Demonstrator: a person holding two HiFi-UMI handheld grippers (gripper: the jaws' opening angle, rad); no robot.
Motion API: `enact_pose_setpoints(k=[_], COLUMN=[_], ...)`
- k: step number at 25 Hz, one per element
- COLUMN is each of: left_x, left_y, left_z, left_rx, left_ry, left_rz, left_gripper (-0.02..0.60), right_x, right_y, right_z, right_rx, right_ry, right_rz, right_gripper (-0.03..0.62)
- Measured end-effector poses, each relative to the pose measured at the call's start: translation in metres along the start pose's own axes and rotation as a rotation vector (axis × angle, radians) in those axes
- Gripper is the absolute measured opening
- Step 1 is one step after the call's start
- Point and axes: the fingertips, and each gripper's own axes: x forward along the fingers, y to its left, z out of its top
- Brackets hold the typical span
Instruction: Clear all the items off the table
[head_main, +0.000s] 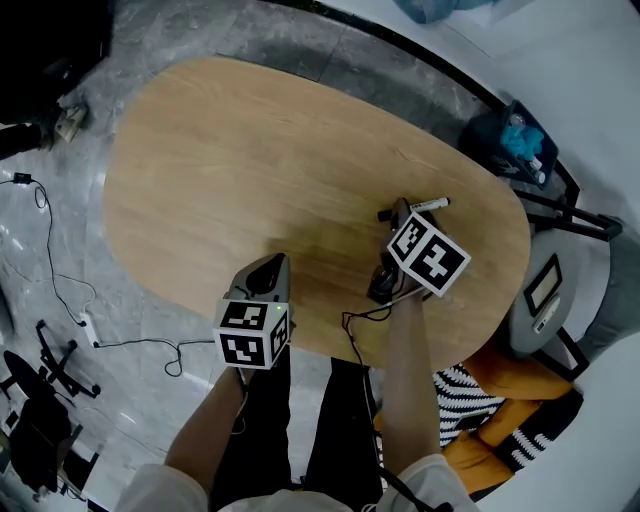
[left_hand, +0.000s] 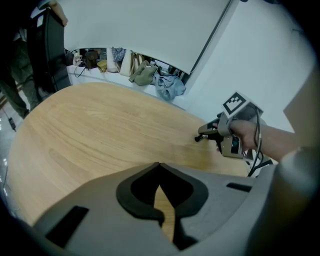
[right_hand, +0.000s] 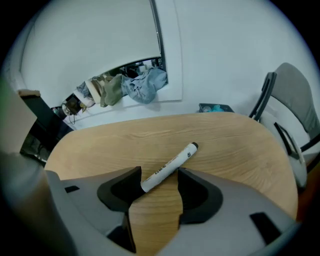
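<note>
A cable trails over the floor left of the table. The left gripper sits over the table's near edge, pointing across the bare wood. In the left gripper view its jaws are closed tip to tip with nothing in them; only a sliver of tabletop shows below the tips.

To its right, the right gripper is held low near the table's right end. The marker – white barrel, black cap – lies flat on the wood at that gripper's tip, cap end pointing away toward the right edge. In the right gripper view the jaws stand wide apart, and the marker slants across the gap – its white end by the left pad, its barrel passing just off the right jaw's tip. The pads do not press on it; it rests on the table.

Right of the table stands a grey chair.
</note>
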Motion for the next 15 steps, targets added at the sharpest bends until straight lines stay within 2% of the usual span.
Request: enact_pose_setpoints(k=[5, 8, 9, 12, 15], left_x=[-0.002, -0.001, -0.001, -0.002, -0.004], left_y=[0.005, 0.006, 0.006, 0.006, 0.005], left_z=[-0.004, -0.003, -0.003, -0.004, -0.006], left_rx=[-0.011, -0.012, -0.012, -0.009, -0.002], left_ry=[0.001, -0.002, -0.003, -0.005, -0.008], left_rz=[0.007, 0.01, 0.01, 0.012, 0.011], left_gripper=[0.002, 0.002, 0.002, 0.002, 0.002], right_x=[-0.002, -0.002, -0.001, -0.002, -0.007], right_y=[-0.003, -0.012, -0.014, -0.015, -0.017], right_z=[-0.004, -0.004, -0.004, -0.007, -0.012], right_rx=[-0.068, -0.093, -0.114, -0.167, -0.169], right_ry=[0.005, 0.005, 0.009, 0.019, 0.013], right_rz=[-0.041, -0.058, -0.061, -0.054, -0.044], right_gripper=[0.199, 0.131, 0.086, 0.081, 0.081])
